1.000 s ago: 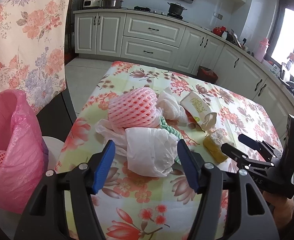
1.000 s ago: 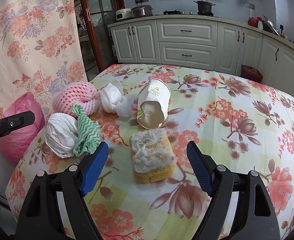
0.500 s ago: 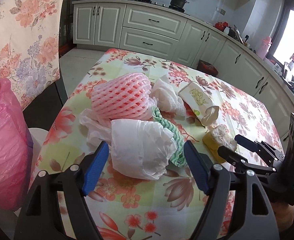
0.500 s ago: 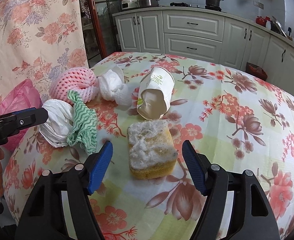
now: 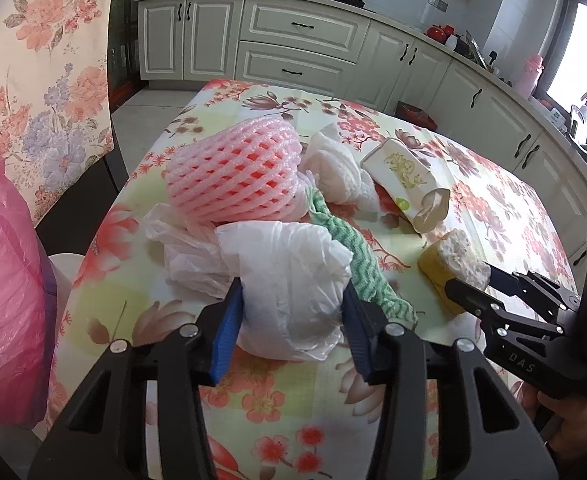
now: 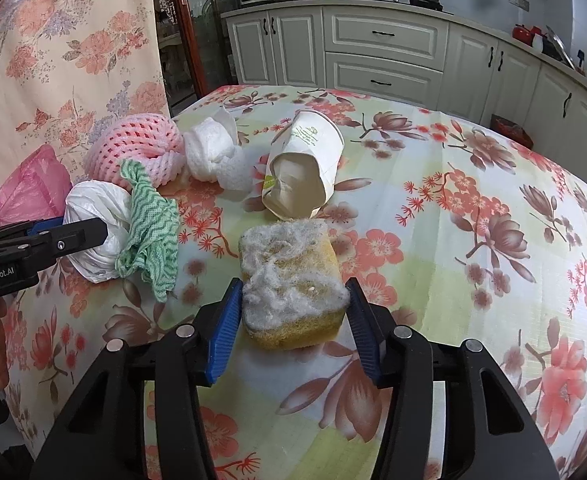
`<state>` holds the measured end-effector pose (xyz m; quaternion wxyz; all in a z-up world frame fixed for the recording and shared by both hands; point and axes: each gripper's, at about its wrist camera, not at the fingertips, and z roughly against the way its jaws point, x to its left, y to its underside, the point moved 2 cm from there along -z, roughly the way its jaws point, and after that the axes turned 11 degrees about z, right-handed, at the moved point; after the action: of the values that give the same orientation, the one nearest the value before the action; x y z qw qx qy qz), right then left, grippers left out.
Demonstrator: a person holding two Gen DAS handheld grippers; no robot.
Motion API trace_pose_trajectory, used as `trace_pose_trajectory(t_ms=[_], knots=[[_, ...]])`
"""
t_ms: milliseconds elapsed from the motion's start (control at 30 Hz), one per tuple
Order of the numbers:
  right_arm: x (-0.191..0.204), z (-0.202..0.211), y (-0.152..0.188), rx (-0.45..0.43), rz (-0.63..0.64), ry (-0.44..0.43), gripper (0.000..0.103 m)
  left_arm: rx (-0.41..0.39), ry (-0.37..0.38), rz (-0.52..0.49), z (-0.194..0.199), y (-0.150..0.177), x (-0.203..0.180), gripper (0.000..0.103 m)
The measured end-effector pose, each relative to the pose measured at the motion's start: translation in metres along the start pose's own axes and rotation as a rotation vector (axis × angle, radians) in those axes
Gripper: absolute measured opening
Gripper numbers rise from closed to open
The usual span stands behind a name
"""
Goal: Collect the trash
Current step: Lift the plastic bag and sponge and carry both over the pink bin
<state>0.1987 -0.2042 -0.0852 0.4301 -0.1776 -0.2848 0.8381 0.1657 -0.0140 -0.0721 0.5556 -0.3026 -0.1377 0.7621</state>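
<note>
On the flowered tablecloth (image 6: 473, 240) lies a pile of trash. My left gripper (image 5: 293, 292) is closing on a crumpled white plastic bag (image 5: 289, 264), and both blue pads touch its sides. My right gripper (image 6: 293, 286) is closing too, its pads against a yellow sponge (image 6: 289, 272) with a grey fuzzy top. Behind the bag sit a pink foam fruit net (image 5: 233, 176), a green wavy cloth (image 5: 357, 264), a wad of white tissue (image 5: 337, 172) and a crushed paper cup (image 5: 405, 176) lying on its side.
A pink trash bag (image 5: 5, 280) hangs open off the table's left edge, beside a flowered curtain (image 5: 45, 60). White kitchen cabinets (image 6: 381, 52) stand beyond the table. A person's hand (image 5: 565, 428) holds the right gripper at the lower right of the left wrist view.
Both grippers moved down and forward over their items and their jaws narrowed. The left pads now touch the white bag, and the right pads now touch the sponge.
</note>
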Motion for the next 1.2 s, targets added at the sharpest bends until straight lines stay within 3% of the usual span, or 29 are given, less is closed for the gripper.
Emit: trace_pose_trajectory(t_ms=[467,1200], knots=[[-0.001,0.034,0.003,-0.058,-0.044,0.039,0.046,-0.05,0.05,-0.012,0.042,0.008,0.004,0.041],[0.023,0.096,-0.022,-0.179,-0.027,0.067,0.046,-0.201,0.049,0.018,0.127,-0.007,0.037,0.041]])
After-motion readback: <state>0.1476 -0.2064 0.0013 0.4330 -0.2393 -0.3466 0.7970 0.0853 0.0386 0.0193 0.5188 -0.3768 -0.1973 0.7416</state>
